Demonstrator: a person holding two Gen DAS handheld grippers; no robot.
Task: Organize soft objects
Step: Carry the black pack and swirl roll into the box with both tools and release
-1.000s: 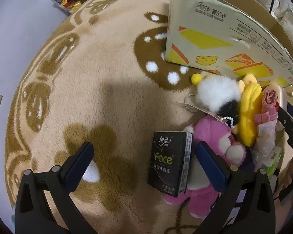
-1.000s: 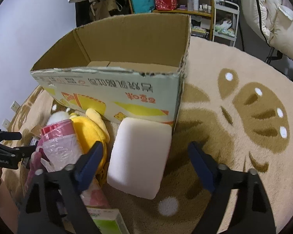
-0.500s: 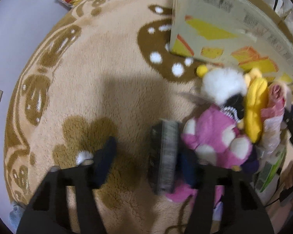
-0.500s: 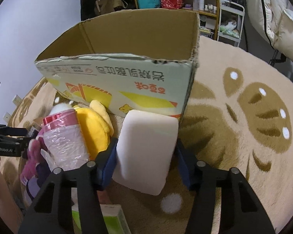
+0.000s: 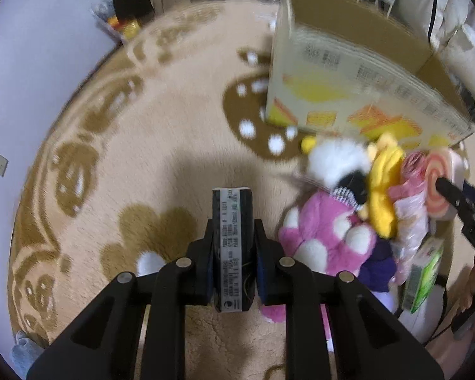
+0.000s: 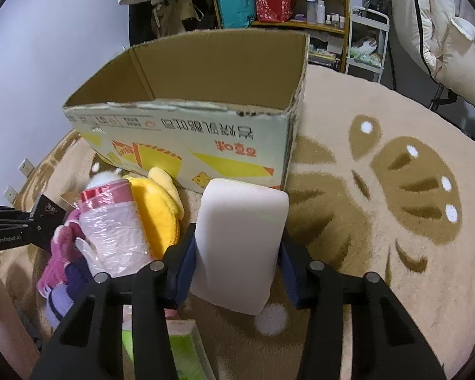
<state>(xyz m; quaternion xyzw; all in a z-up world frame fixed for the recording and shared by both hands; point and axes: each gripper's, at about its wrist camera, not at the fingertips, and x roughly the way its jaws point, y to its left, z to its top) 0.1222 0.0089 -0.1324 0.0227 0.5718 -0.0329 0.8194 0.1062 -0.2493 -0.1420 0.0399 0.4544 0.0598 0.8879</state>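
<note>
Left tongs (image 5: 232, 247) clamp a black tissue pack (image 5: 233, 221); right tongs (image 6: 236, 262) grip a white foam block (image 6: 239, 243) beside the open cardboard box (image 6: 205, 145).

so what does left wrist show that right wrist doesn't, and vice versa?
Only the left wrist view shows the left gripper shut on the black tissue pack seen edge-on, and the white fluffy plush in full.

Only the right wrist view shows the right gripper squeezing the white sponge block, the cardboard box's bare inside, and the shelf behind.

Both show the box, the yellow plush, the pink plush, the pink bag roll, the green pack and the rug.
</note>
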